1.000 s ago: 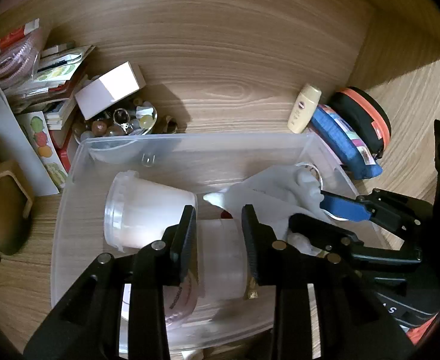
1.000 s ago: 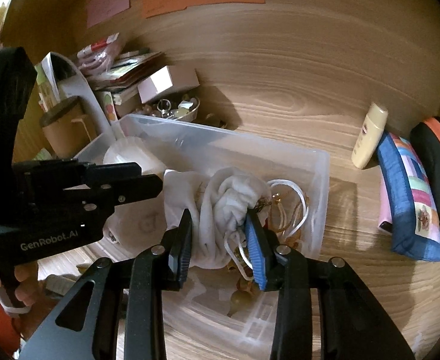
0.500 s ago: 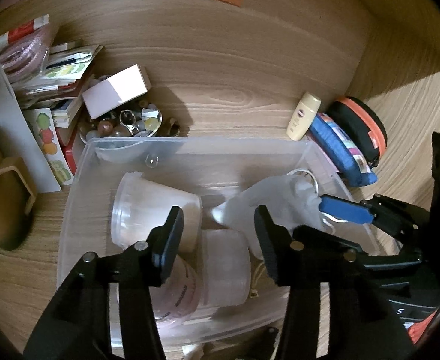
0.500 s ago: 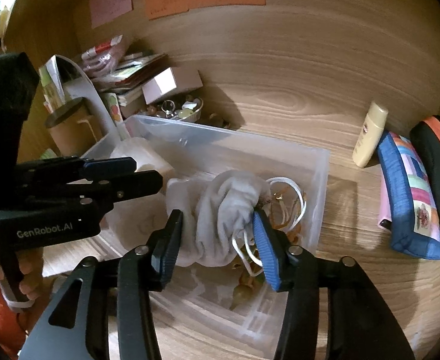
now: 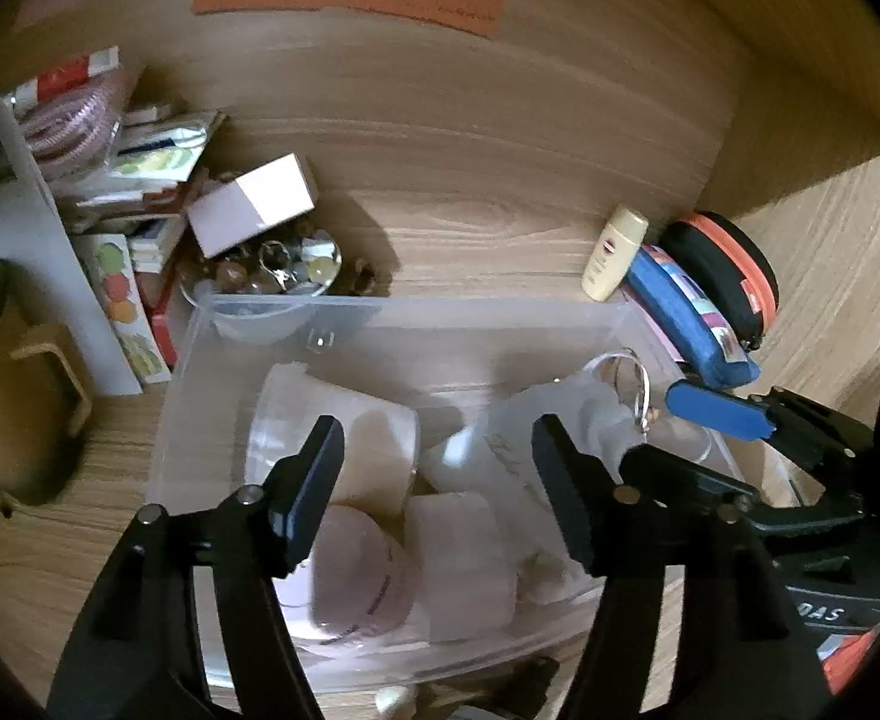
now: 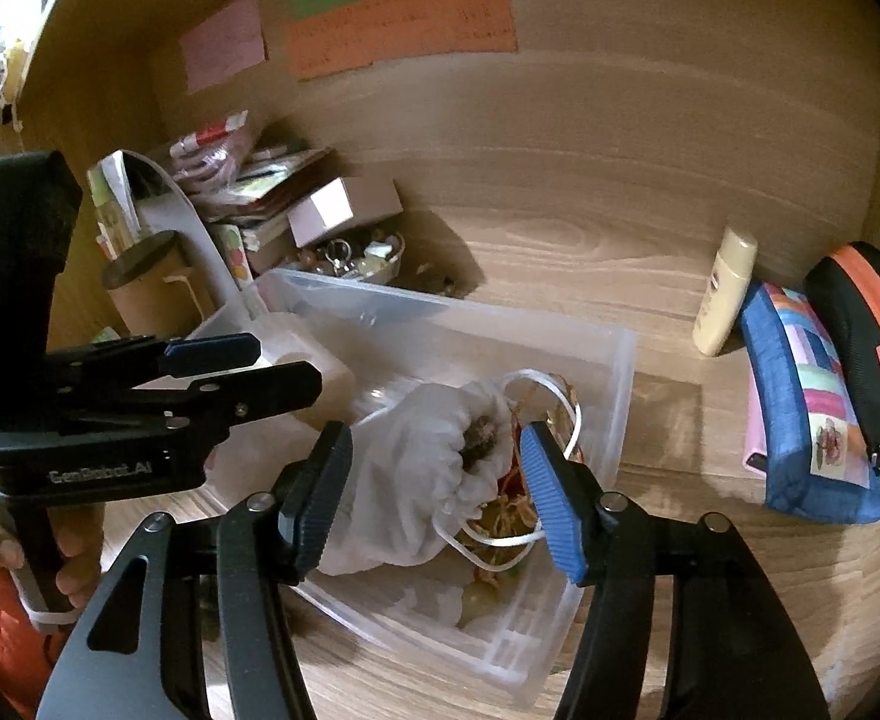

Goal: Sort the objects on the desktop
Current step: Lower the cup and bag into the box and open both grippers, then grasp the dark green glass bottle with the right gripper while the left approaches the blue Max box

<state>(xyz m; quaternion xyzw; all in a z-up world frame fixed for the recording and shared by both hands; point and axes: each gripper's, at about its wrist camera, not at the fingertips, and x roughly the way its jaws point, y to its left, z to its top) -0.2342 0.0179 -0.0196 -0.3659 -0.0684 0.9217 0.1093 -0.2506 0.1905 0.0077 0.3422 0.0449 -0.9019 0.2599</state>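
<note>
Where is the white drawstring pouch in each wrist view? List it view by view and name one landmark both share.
Left wrist: white drawstring pouch right of centre, inside the clear bin, beside the cups.
Right wrist: pouch at centre, between the open right gripper fingers.
Shared landmark: cream bottle against the wall.

Likely home desk nook: wooden desktop (image 6: 559, 252), sticky notes (image 6: 401, 24) on wall, lotion bottle (image 6: 724, 294), pencil case (image 6: 805, 402)

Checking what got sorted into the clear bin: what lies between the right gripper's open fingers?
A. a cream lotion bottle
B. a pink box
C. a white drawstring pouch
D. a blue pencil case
C: the white drawstring pouch lies in the clear plastic bin, framed by the open right gripper.
</note>
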